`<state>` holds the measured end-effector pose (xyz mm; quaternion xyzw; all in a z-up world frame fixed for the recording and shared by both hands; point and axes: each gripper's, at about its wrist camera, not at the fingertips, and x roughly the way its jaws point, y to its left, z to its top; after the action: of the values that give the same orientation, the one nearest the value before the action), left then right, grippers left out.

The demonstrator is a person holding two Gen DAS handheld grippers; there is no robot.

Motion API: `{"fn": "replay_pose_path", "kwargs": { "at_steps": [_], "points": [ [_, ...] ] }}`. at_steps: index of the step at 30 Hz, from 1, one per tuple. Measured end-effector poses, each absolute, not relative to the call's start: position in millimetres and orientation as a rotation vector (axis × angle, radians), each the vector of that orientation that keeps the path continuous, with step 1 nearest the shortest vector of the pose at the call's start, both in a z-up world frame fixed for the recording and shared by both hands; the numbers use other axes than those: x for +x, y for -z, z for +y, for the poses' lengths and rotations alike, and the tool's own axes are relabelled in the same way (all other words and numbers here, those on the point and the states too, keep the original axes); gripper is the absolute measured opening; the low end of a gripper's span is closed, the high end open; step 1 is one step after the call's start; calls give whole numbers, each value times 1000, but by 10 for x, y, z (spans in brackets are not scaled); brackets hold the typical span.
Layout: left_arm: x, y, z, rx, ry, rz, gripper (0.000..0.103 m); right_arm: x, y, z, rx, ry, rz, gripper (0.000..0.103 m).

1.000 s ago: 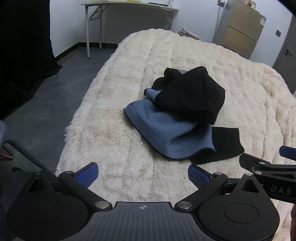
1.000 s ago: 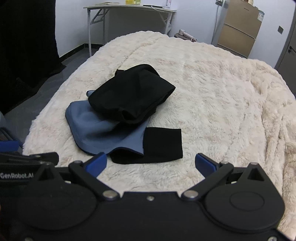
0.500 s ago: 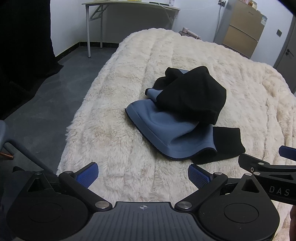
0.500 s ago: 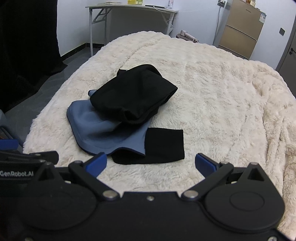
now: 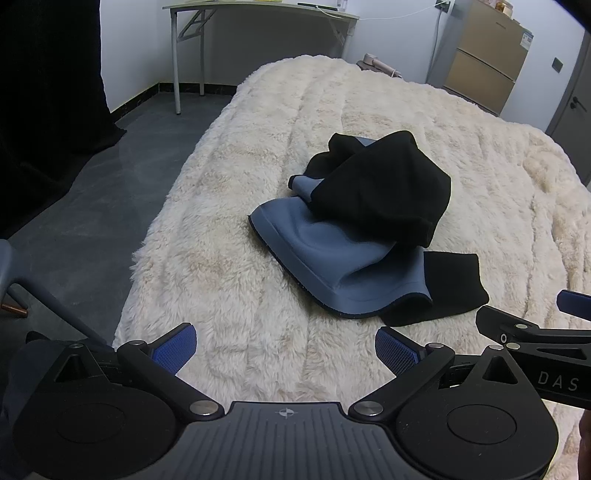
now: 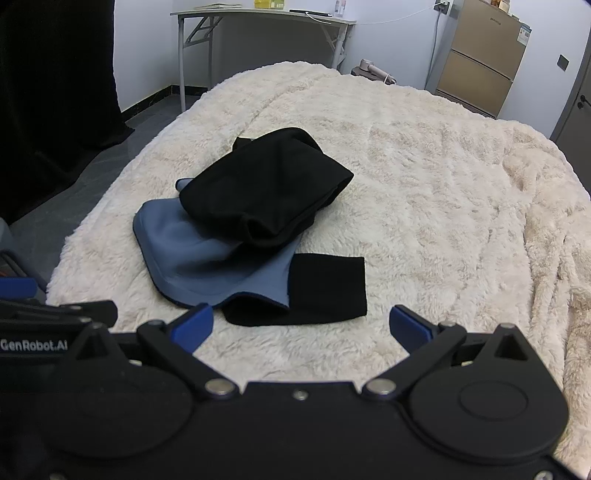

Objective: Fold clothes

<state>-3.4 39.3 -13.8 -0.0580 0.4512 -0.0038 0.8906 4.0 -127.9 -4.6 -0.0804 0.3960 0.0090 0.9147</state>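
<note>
A crumpled garment lies on the fluffy cream bed cover (image 5: 229,236) (image 6: 443,206). Its blue-grey part (image 5: 325,254) (image 6: 207,254) lies flat, a black bundle (image 5: 384,192) (image 6: 266,192) is heaped on top, and a black cuff (image 5: 450,288) (image 6: 328,288) sticks out toward me. My left gripper (image 5: 284,349) is open, above the cover, short of the garment's near edge. My right gripper (image 6: 301,325) is open too, with the black cuff just beyond and between its blue fingertips. Neither one holds anything. The right gripper's side shows at the left wrist view's right edge.
Grey floor (image 5: 88,206) runs along the bed's left side. A folding table (image 5: 258,14) (image 6: 266,18) stands at the far wall, a tan cabinet (image 5: 484,55) (image 6: 480,59) at the far right beside a door. A black curtain (image 5: 48,74) hangs at left.
Both grippers have edged slightly forward toward the garment, which sits a little lower and closer in both views. Both stay open; the garment has not moved.
</note>
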Motion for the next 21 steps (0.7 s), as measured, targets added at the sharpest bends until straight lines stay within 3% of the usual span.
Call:
{"fn": "replay_pose_path", "kwargs": {
  "at_steps": [21],
  "points": [
    [-44, 131, 396, -125, 2, 940, 102, -14, 20, -1339, -154, -29, 821, 103]
  ]
}}
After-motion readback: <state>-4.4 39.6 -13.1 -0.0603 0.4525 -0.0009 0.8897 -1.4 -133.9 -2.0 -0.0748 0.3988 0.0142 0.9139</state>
